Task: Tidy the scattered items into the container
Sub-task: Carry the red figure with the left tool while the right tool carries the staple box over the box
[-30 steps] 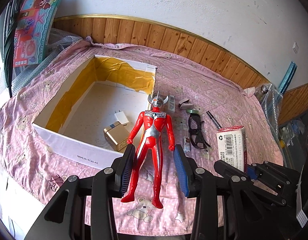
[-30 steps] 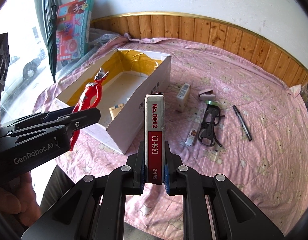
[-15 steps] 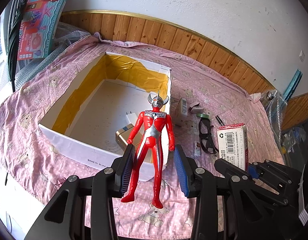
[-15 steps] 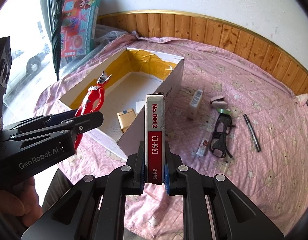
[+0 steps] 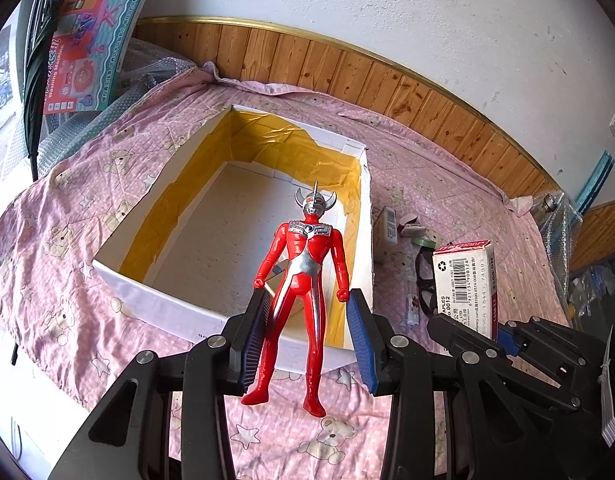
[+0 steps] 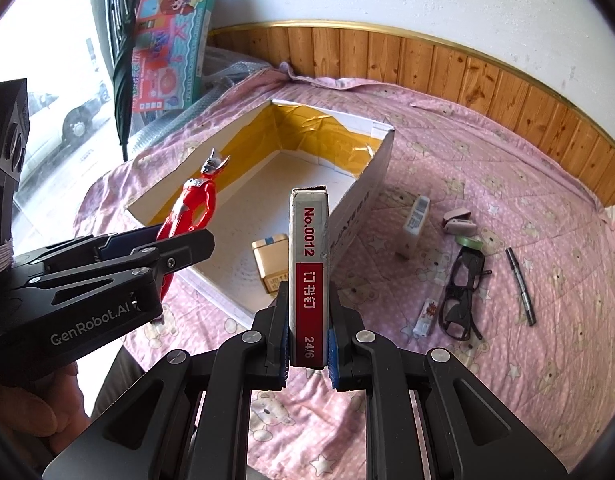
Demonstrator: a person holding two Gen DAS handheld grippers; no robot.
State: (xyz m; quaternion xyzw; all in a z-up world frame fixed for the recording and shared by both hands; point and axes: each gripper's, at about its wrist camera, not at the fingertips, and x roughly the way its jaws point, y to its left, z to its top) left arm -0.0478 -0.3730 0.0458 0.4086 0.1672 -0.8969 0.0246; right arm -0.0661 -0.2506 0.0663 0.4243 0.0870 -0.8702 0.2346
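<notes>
My left gripper (image 5: 307, 300) is shut on a red and silver toy figure (image 5: 307, 248) and holds it upright above the near right corner of the open white box (image 5: 155, 288) with a yellow lining. Seen from the right wrist, the figure (image 6: 195, 208) hangs over the box's near left rim, in the left gripper (image 6: 147, 248). My right gripper (image 6: 308, 304) is shut on a red and white staple box (image 6: 309, 256), upright above the white box's near right corner (image 6: 363, 216). A gold pack (image 6: 271, 260) lies inside the box.
On the pink bedspread right of the box lie a white pack (image 6: 415, 224), black glasses (image 6: 463, 292), a pen (image 6: 519, 284), a small tube (image 6: 425, 316), a clip (image 6: 457, 220) and a green ring (image 6: 471, 242). A toy carton (image 6: 167, 44) leans at the back left. A person's hand (image 6: 27, 420) shows low left.
Both grippers have moved forward and left with their loads. The figure has gone from above the bedspread to above the box's near corner. Both grips are unchanged.
</notes>
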